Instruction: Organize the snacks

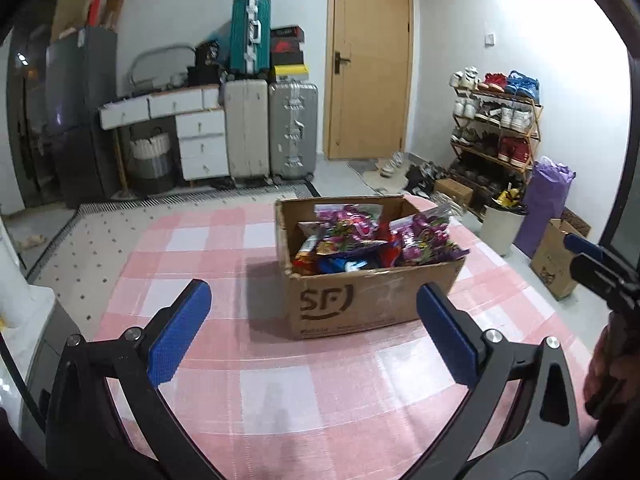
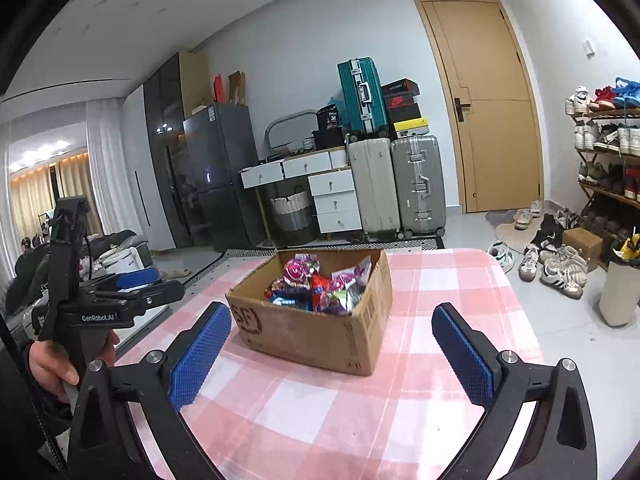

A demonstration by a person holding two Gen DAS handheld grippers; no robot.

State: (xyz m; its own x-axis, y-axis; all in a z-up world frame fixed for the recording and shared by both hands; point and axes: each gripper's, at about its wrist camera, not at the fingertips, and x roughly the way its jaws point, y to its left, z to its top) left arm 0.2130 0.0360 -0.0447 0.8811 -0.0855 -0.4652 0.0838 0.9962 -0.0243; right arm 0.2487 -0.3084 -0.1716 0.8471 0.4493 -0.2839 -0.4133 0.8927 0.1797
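Cardboard box (image 1: 372,300) heaped with crinkly, light, slippery snack packets (image 1: 360,240); best pinched at sealed edges. Left claw (image 1: 314,334) and right claw (image 2: 332,354): wide, empty.

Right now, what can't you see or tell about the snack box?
- Bottom snacks: both views, hidden under the top packets in the cardboard box.
- Packet names: both views, print too small and blurry.
- Box's far outside wall: both views, hidden by the box itself.
- Table's near edge: both views, covered by the open jaws of the left gripper and right gripper.
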